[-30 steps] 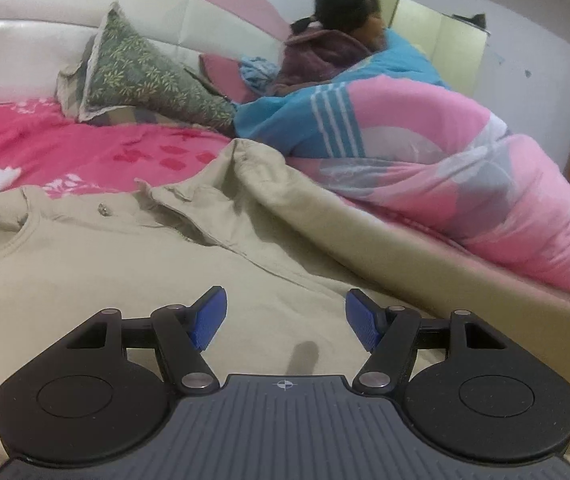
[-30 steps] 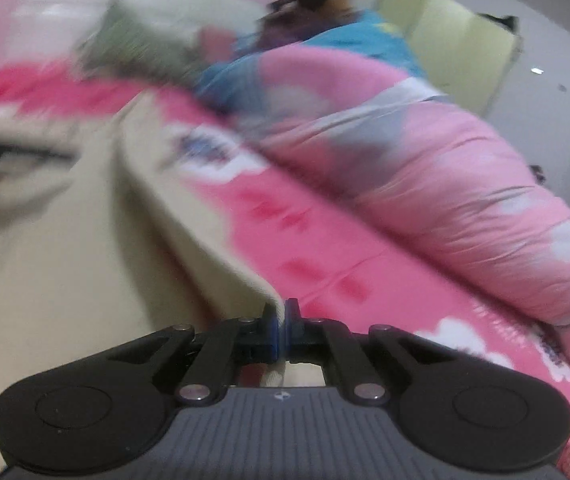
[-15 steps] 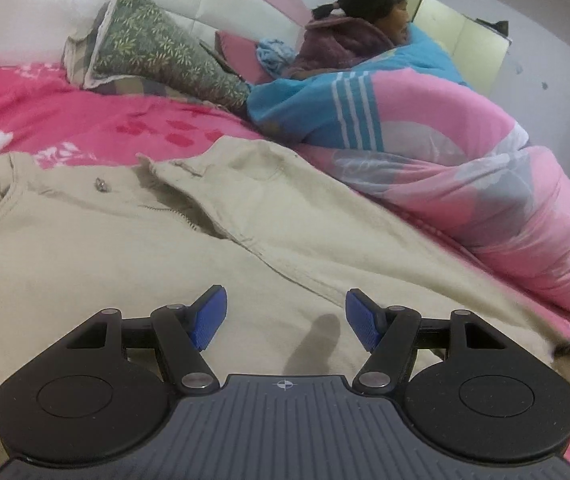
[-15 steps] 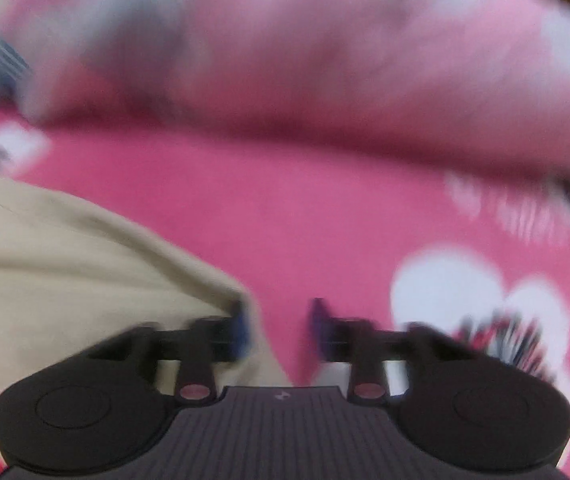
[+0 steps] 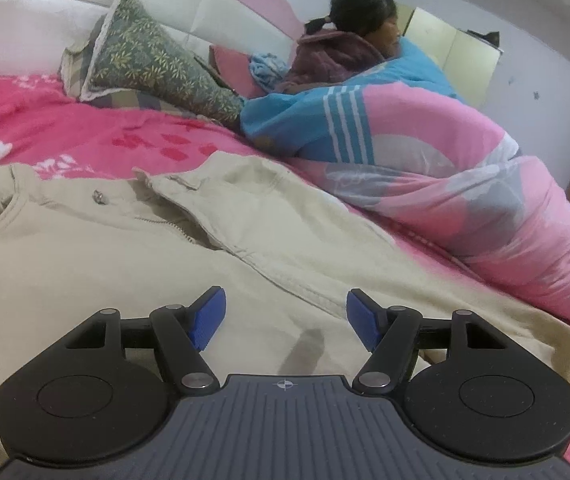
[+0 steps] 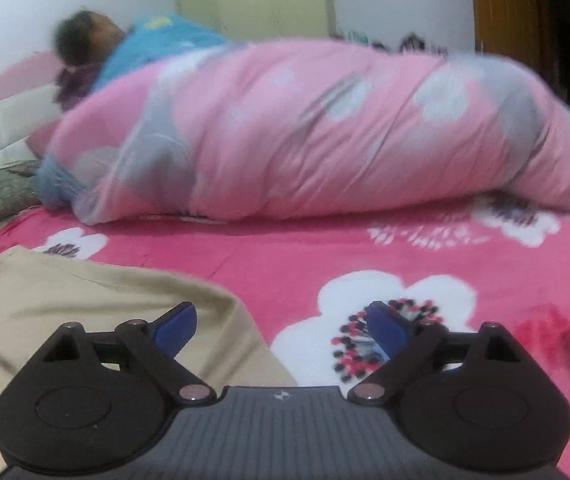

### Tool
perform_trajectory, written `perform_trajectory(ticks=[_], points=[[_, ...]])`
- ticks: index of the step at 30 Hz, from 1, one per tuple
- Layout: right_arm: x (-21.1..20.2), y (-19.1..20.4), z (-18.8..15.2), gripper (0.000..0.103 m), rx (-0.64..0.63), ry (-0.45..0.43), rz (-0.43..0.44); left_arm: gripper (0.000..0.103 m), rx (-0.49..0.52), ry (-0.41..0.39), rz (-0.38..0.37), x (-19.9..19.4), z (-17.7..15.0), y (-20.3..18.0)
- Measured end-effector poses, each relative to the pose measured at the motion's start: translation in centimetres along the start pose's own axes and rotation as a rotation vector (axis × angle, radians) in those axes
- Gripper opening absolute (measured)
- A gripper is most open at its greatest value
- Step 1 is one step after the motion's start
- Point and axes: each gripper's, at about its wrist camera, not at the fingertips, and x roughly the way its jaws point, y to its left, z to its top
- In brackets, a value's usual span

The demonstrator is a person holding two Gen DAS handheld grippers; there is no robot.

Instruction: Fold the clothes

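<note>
Lying flat on bed [image 6: 245,256]: beige jacket [image 5: 105,272]. Left claw [image 5: 285,320] partly open over it, gripping nothing. Right claw [image 6: 281,330] opening wide, empty, at jacket's corner.

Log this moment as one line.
stage: mid-fold | left gripper: open over beige cotton trousers | right gripper: jaws opening, empty, at trouser edge on pink floral bedsheet

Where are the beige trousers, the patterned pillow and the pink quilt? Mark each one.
beige trousers [image 5: 85,280], left wrist view, on the flat cloth below the waistband.
patterned pillow [image 5: 153,64], left wrist view, on its leaf-print face.
pink quilt [image 6: 325,136], right wrist view, on the middle of the bulge.
</note>
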Motion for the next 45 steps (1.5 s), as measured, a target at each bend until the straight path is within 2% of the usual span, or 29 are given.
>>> perform_trajectory(ticks=[2, 7, 10, 11, 13, 14, 15, 16, 17, 20, 27, 31, 34, 37, 41, 42, 45], points=[[-2.2, 0.7, -1.7, 0.089, -0.054, -0.004, 0.024, 0.067, -0.002, 0.003, 0.006, 0.1, 0.0, 0.0], [-5.0, 5.5, -8.6, 0.079, -0.405, 0.037, 0.051, 0.068, 0.003, 0.002, 0.015, 0.2, 0.1, 0.0], [-5.0, 7.9, -11.8, 0.069, -0.555, 0.039, 0.085, 0.068, 0.045, 0.002, 0.02, 0.2, -0.1, -0.6], [-4.6, 8.4, -12.4, 0.063, -0.585, 0.04, 0.083, 0.068, 0.057, 0.003, 0.024, 0.3, -0.2, -0.7], [-3.4, 8.9, -13.2, 0.058, -0.639, 0.051, 0.077, 0.068, 0.066, 0.007, 0.031, 0.4, -0.2, -0.8], [-2.8, 9.1, -13.5, 0.05, -0.656, 0.055, 0.078, 0.068, 0.066, 0.009, 0.034, 0.4, -0.2, -0.8], [-2.4, 9.0, -13.6, 0.034, -0.655, 0.058, 0.074, 0.068, 0.064, 0.012, 0.036, 0.5, -0.2, -0.7], [-2.5, 8.5, -13.0, 0.024, -0.616, 0.045, 0.075, 0.068, 0.063, 0.015, 0.038, 0.5, -0.2, -0.7], [-2.6, 8.0, -12.5, 0.008, -0.577, 0.032, 0.075, 0.068, 0.062, 0.017, 0.04, 0.5, -0.2, -0.7], [-3.6, 5.4, -10.4, 0.003, -0.4, -0.033, 0.09, 0.069, 0.075, 0.026, 0.045, 0.7, -0.4, -0.9], [-3.0, -6.3, -1.6, 0.002, 0.097, -0.175, 0.056, 0.069, 0.061, 0.055, 0.052, 1.2, -0.6, -0.5], [0.3, -14.2, 1.5, 0.002, 0.371, -0.139, 0.006, 0.069, 0.058, 0.062, 0.053, 1.3, -0.6, -0.4], [3.7, -18.9, 1.3, 0.002, 0.517, -0.073, -0.053, 0.069, 0.058, 0.066, 0.052, 1.4, -0.7, -0.4], [6.8, -22.3, -0.5, 0.002, 0.631, -0.013, -0.155, 0.069, 0.056, 0.068, 0.051, 1.4, -0.7, -0.4], [8.4, -25.3, -4.0, 0.002, 0.707, 0.054, -0.364, 0.07, 0.055, 0.068, 0.05, 1.4, -0.7, -0.5], [7.9, -25.6, -4.9, 0.002, 0.725, 0.051, -0.382, 0.07, 0.054, 0.069, 0.049, 1.4, -0.7, -0.5], [5.3, -25.6, -6.9, 0.004, 0.793, 0.0, -0.291, 0.071, 0.052, 0.069, 0.047, 1.4, -0.7, -0.4]])
